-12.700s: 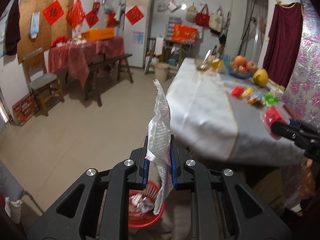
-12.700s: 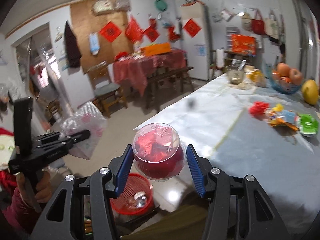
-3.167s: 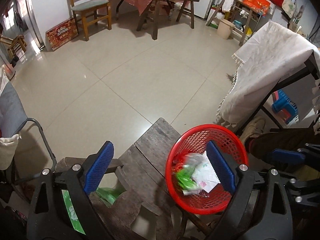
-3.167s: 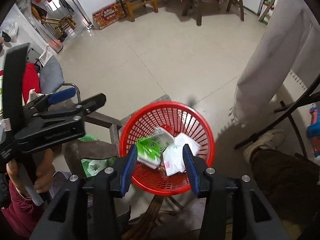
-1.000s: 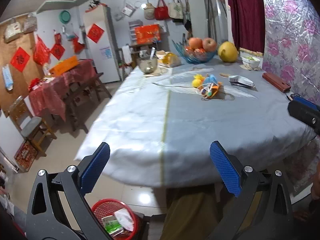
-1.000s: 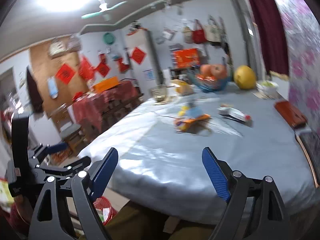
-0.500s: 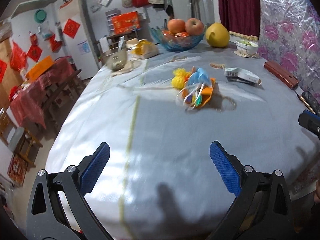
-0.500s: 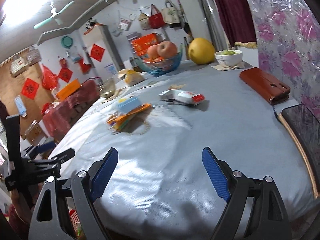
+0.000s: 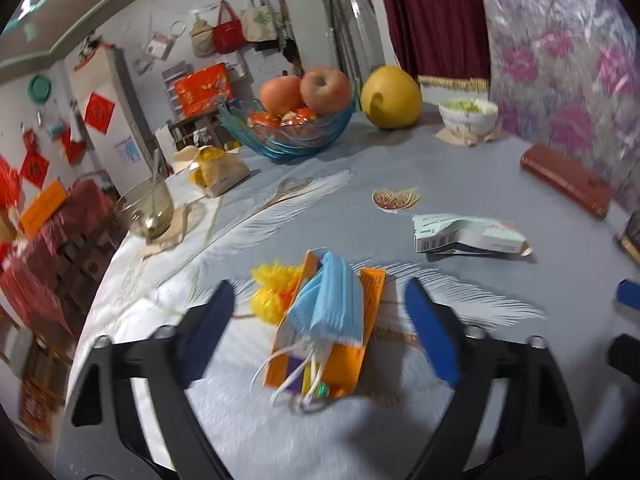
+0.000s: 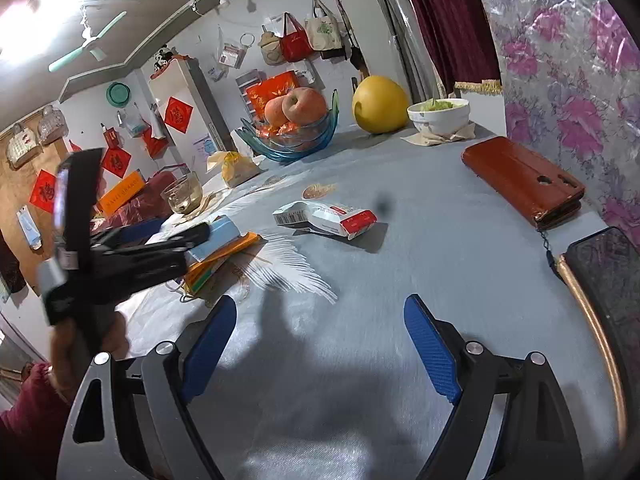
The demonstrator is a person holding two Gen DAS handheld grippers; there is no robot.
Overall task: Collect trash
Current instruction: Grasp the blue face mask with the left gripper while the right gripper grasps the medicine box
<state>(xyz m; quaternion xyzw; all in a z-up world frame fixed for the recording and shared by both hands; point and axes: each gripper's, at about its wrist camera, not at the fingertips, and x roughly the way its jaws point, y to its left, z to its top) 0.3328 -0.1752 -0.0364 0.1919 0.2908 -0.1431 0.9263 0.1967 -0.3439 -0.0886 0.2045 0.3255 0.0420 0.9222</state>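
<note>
A pile of trash lies on the grey tablecloth: a blue face mask on an orange wrapper, with a yellow crumpled wrapper beside it. My left gripper is open, its fingers to either side of the pile. A white and red crumpled packet lies farther right; it also shows in the right wrist view. My right gripper is open and empty above the cloth, short of the packet. The left gripper shows there over the mask pile.
A blue glass fruit bowl with apples, a pomelo, a white bowl, a glass bowl with spoon and a wrapped bun stand at the back. A red-brown wallet and dark phone lie right.
Both grippers have moved forward over the table. The left one has closed in on the mask pile, which now sits between its open fingers. The right one is nearer the white packet.
</note>
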